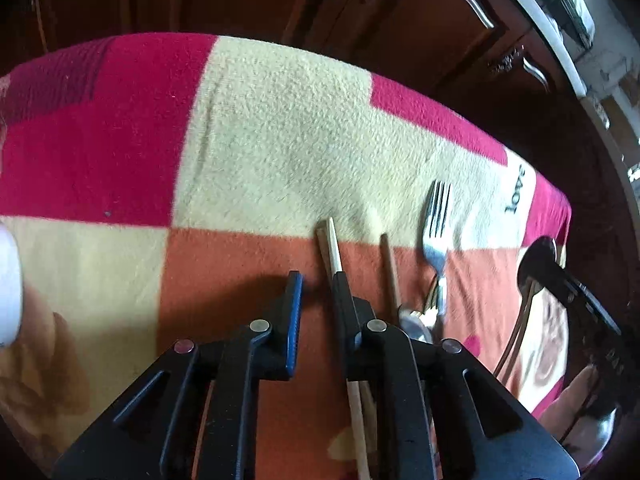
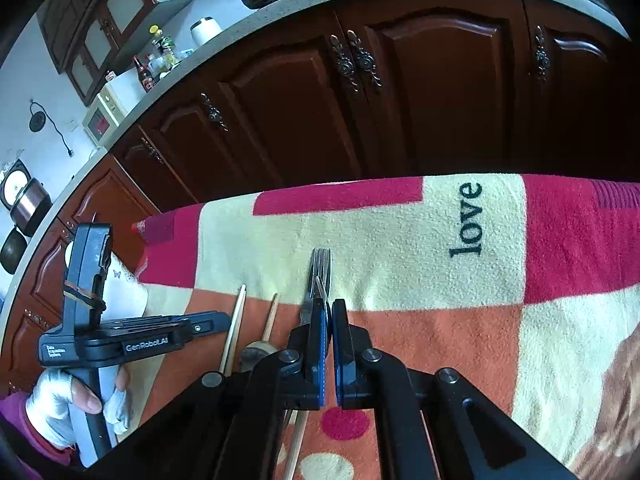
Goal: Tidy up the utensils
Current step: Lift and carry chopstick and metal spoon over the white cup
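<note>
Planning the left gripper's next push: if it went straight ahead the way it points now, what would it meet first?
Probably nothing solid: the open left gripper points across bare checked fleece blanket. The pale wooden chopstick lies alongside its right finger, though depth is unclear.

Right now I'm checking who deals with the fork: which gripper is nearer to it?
Right. The right gripper sits directly over the fork, fingers nearly closed at its neck. The left gripper is off to the fork's left, open beside the pale chopstick.

Red, cream, orange patchwork blanket [image 1: 260, 140], silver fork [image 1: 438, 216]
</note>
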`<state>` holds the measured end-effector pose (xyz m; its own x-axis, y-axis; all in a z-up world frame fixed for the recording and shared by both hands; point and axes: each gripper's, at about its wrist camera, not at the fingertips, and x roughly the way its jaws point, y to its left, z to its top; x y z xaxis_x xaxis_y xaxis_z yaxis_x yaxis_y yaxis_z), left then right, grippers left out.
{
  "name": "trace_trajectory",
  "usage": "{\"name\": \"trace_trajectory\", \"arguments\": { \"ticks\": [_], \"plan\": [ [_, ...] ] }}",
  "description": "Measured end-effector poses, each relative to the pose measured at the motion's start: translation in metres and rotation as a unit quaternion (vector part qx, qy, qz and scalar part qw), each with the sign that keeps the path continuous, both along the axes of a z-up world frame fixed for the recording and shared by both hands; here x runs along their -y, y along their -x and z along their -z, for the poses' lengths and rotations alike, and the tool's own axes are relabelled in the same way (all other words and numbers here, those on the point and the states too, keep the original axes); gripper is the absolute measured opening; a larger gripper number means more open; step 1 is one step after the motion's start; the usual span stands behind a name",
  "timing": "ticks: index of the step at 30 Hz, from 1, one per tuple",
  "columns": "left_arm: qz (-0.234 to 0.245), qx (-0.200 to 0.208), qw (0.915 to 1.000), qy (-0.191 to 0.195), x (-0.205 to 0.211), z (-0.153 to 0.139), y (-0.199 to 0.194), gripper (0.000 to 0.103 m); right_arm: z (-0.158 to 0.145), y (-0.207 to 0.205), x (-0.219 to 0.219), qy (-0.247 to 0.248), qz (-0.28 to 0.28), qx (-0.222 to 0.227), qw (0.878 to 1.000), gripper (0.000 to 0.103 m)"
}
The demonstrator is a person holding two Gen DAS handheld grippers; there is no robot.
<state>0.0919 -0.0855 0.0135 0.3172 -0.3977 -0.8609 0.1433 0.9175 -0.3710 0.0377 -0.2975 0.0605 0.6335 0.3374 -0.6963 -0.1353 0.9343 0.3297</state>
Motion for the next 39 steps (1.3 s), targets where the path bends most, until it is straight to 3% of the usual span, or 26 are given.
{"name": "trace_trajectory", "arguments": {
  "ticks": [2,10,12,13,14,27,39],
  "plan": [
    [-0.005,-0.012,0.9999,0.007,0.003,0.002,-0.004,0.030,-0.003,-0.002,0.003,-0.005,0.002,0.004,1.000,0.003],
    [0.007,0.002,0.9999,-0.009,0.013,0.000,-0.001,0.034,-0.007,-0.013,0.012,-0.018,0.018,0.010,1.000,0.003],
    [0.018,0.010,0.9993,-0.030,0.017,0.000,0.001,0.029,-0.009,-0.016,0.015,-0.032,0.026,0.012,0.999,0.003],
    [0.022,0.012,0.9987,-0.045,0.019,0.000,0.001,0.013,-0.010,-0.016,0.017,-0.038,0.027,0.012,0.999,0.003],
    [0.025,0.010,0.9987,-0.043,0.021,0.001,0.002,0.008,-0.012,-0.017,0.018,-0.046,0.028,0.014,0.998,0.003],
    [0.022,0.008,0.9996,0.016,-0.024,-0.011,0.023,0.006,-0.014,-0.004,0.010,-0.047,0.013,0.012,0.999,0.003],
    [0.037,0.088,0.9951,0.023,-0.053,-0.087,0.068,0.005,-0.055,0.029,-0.021,-0.024,-0.025,0.042,0.998,0.003]
  ]
}}
